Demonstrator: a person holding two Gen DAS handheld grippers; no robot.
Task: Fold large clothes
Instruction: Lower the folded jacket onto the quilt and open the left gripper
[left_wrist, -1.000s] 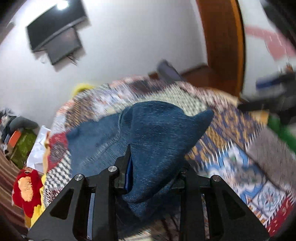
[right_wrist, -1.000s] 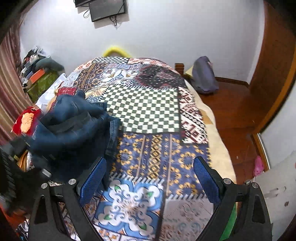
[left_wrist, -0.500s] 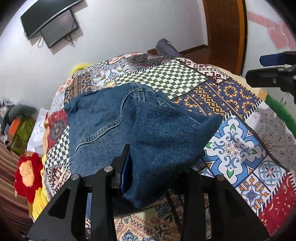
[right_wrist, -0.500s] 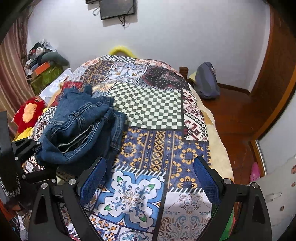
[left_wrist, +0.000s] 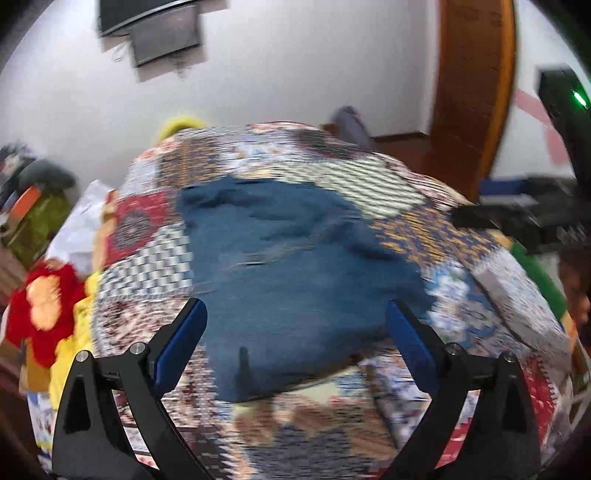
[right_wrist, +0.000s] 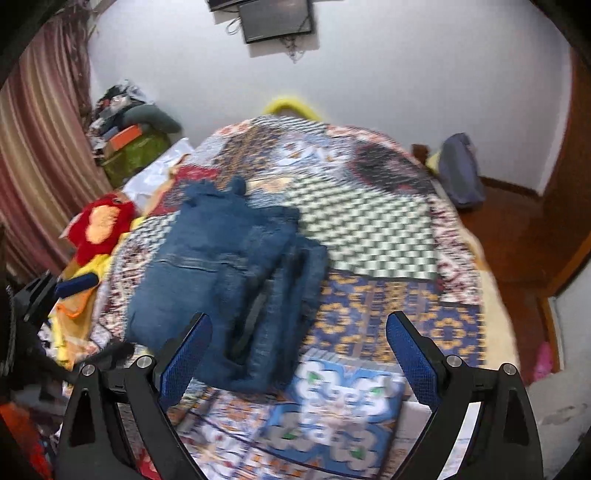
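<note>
My left gripper has just let go: half a second ago its jaws pinched the jeans, now they stand wide apart, nothing between them. The jeans lie bunched on the quilt straight ahead of it. My right gripper, jaws also spread and unloaded, sees them ahead-left. I'd judge that fold laid down; squaring it comes next.

A patchwork bedspread covers the bed, checkered patch at its middle. At the left edge sits a red and orange plush toy, striped curtain behind it. Far wall: a dark screen. Far right, a grey bag rests on the wooden floor.
</note>
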